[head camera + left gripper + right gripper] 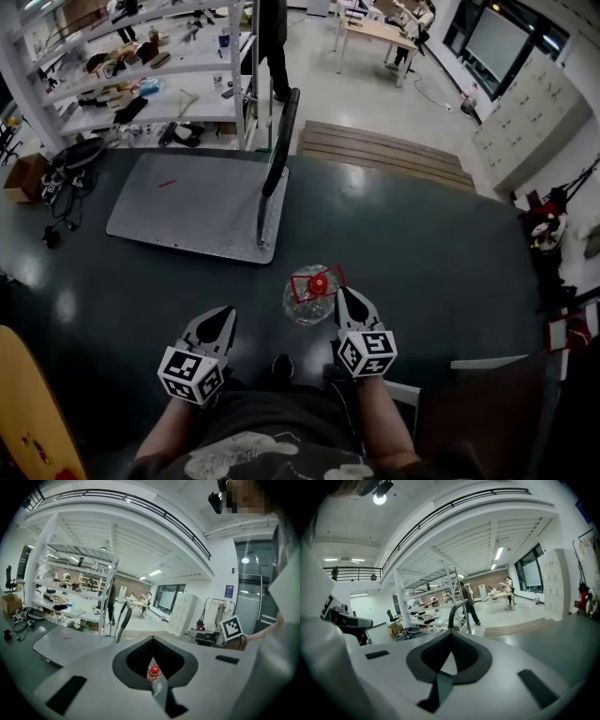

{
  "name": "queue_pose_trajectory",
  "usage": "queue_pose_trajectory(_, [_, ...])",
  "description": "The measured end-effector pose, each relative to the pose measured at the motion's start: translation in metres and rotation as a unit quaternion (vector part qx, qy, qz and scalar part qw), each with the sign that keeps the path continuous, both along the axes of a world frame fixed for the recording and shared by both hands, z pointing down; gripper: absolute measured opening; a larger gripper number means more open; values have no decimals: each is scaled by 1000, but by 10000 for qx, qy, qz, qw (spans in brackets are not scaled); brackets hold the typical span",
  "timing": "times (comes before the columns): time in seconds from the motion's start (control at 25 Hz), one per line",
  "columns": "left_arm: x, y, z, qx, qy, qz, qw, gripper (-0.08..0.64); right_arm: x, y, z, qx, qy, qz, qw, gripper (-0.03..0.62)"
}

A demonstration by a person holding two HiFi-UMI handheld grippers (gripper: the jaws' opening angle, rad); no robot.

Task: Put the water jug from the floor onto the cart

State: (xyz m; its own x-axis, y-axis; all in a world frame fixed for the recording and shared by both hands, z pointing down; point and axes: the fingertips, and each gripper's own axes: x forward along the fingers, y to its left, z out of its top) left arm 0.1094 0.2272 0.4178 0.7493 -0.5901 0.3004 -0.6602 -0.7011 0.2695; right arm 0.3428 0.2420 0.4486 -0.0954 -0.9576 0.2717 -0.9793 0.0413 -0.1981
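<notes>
Left gripper [224, 313], right gripper [343, 293] closed, empty | water jug [309, 298] 12 o'clock | I should open right, clamp red handle [300, 281] squarely

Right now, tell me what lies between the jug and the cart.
Only bare floor. The head view shows the jug standing apart from the near edge of the cart, with nothing between them.

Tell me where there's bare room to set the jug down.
The cart deck is bare from its left edge to the handle, save a small red mark. The dark floor between the cart and the water jug, and right of it, is open too. Crowded: cables off the deck's left corner, shelves behind.
</notes>
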Motion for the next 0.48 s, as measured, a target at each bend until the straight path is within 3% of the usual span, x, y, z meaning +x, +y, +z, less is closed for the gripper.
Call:
queue_pose_trajectory(0.2, [33,-9,12,-117,-213,261,9994,7,16,-17,31,-298,-143,136,9994,-9])
queue_pose_trajectory(0.48, [52,-50,45,-404,-406,631,9964,7,2,-40,75,-854,-71,42,9963,-8])
